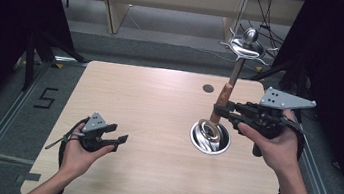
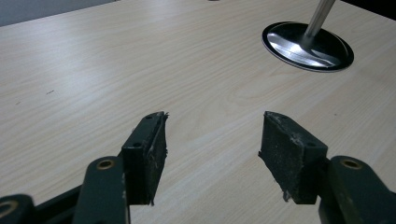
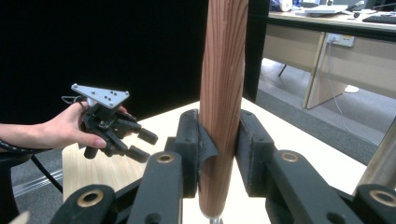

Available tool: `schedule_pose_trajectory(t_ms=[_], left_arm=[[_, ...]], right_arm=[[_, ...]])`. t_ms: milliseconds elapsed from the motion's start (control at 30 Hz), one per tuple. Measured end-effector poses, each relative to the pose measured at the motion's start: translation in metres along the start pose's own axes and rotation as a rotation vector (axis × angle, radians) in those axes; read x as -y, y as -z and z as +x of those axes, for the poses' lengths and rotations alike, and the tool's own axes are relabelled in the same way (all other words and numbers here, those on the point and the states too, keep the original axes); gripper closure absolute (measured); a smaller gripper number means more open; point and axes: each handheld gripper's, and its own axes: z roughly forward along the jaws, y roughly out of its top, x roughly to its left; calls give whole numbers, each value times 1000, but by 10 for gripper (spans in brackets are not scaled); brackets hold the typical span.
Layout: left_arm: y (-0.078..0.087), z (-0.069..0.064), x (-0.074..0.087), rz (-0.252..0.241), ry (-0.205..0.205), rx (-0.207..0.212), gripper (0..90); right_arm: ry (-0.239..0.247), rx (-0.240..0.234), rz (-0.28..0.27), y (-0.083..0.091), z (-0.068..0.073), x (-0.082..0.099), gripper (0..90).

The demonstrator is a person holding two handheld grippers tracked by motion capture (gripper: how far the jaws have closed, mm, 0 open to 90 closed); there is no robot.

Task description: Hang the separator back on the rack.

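My right claw (image 1: 224,109) grips the rigid, top-heavy steel ladle's smooth wooden handle (image 3: 223,93) mid-length; my left claw (image 2: 212,140) gapes empty.

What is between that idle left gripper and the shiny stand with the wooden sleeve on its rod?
Nothing visible. The left gripper hangs open over bare table, and the tabletop runs clear to the stand's round metal base. The right gripper is shut on the wooden sleeve higher up, not in that path.
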Motion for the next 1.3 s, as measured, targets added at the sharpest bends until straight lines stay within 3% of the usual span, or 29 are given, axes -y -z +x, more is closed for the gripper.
schedule_pose_trajectory(t_ms=[100, 233, 267, 567, 600, 667, 733, 800, 833, 867, 1200, 1267, 1300], left_arm=[[0, 0, 0, -1, 0, 2, 399], [0, 0, 0, 0, 0, 5, 399], [0, 0, 0, -1, 1, 4, 400], [0, 0, 0, -2, 1, 5, 399], [0, 0, 0, -2, 1, 5, 399], [0, 0, 0, -2, 2, 5, 399], [0, 0, 0, -2, 1, 6, 399], [0, -1, 0, -2, 16, 6, 399], [0, -1, 0, -2, 16, 6, 399], [0, 0, -1, -1, -1, 7, 400], [0, 0, -1, 0, -2, 2, 399], [0, 0, -1, 0, 1, 2, 399], [0, 0, -1, 0, 1, 2, 399]], right_arm=[[22, 8, -13, -1, -1, -2, 734], [-4, 3, -2, -1, 0, -5, 734], [21, 5, -10, -1, -1, -5, 734], [12, 5, -13, -2, -1, -11, 734], [34, 11, -20, -2, -3, -13, 734], [8, 9, -19, -2, -1, -14, 734], [39, 15, -25, -2, -4, -15, 734], [10, 9, -19, -1, -2, -16, 734], [10, 9, -19, -1, -2, -16, 734], [41, 14, -28, -2, -5, -17, 734], [21, 19, -24, 0, -7, -23, 734], [48, 26, -39, -1, -10, -24, 734], [24, 13, -31, 0, -8, -25, 734]])
